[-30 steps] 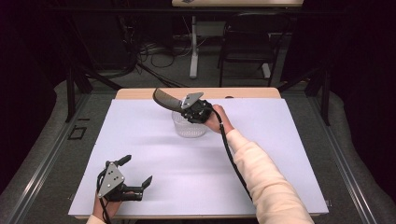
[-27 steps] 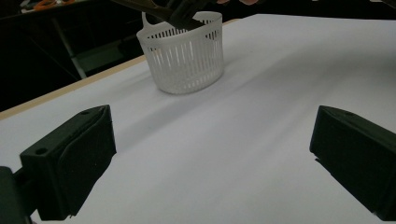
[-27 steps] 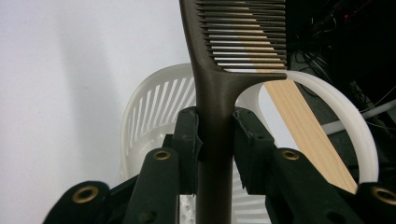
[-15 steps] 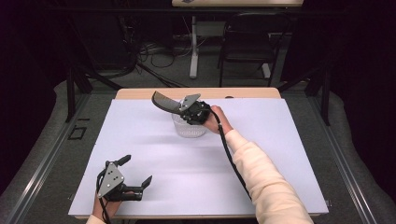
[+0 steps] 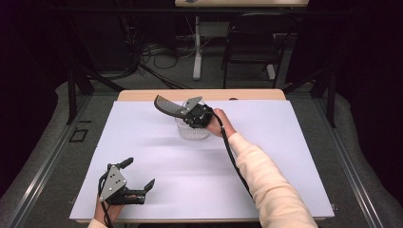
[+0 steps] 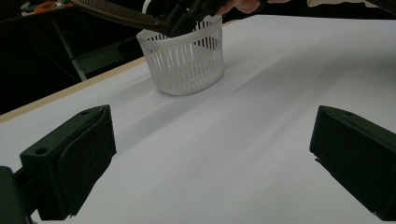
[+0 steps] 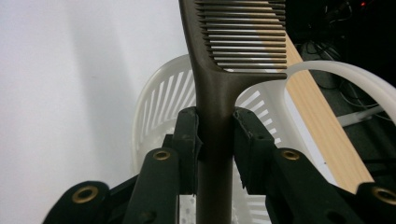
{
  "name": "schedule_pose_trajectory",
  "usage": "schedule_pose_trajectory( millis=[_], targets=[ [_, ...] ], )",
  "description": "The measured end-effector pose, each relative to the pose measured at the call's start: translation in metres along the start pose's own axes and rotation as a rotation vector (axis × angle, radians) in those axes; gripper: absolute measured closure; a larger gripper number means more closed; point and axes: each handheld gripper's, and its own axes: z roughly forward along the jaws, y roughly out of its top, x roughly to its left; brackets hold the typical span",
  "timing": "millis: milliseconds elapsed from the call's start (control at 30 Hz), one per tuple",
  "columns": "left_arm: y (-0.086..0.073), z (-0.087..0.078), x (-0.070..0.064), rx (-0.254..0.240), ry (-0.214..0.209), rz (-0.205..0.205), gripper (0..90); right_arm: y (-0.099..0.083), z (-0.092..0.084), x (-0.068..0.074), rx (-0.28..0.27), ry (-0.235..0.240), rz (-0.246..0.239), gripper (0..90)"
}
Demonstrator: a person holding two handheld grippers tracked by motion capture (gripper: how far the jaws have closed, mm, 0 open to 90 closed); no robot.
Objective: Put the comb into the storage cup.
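**Materials and finishes on the bench**

Comb point(image 7: 219, 93): dark brown plastic, smooth, slight satin sheen on handle. Basket point(image 6: 184, 58): white plastic, slotted wall, semi-gloss rim. Right gripper point(image 7: 215, 140): matt black plastic jaws, brass-coloured rivets at the links. Left gripper point(image 6: 210, 154): matt black pads, faintly textured; grey metal-looking plate on top in the high view. Table point(image 5: 157, 147): matt white sheet, paper-like, over pale wood showing at the far edge. Sleeve point(image 5: 271, 185): soft cream cloth.

Dark brown comb point(image 5: 167, 107) (handle clamped) angled above white slotted basket point(image 5: 192, 132).
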Motion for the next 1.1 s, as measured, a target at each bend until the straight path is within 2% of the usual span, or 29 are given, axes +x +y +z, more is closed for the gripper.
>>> schedule_pose_trajectory(
  millis=[333, 567, 767, 1100],
  targets=[
    [0.0, 0.0, 0.0, 0.003, -0.001, -0.002, 0.4, -0.003, 0.003, -0.001, 0.014, 0.016, 0.007, 71.9],
    [0.0, 0.0, 0.0, 0.001, -0.001, 0.0, 0.4, -0.005, 0.005, -0.002, 0.021, 0.028, 0.031, 71.5],
    [0.0, 0.0, 0.0, 0.001, -0.002, -0.001, 0.4, -0.004, -0.003, -0.006, 0.016, 0.015, 0.071, 51.9],
    [0.0, 0.0, 0.0, 0.003, 0.0, -0.001, 0.4, -0.003, -0.039, -0.014, -0.022, 0.023, 0.132, 24.5]
  ],
)
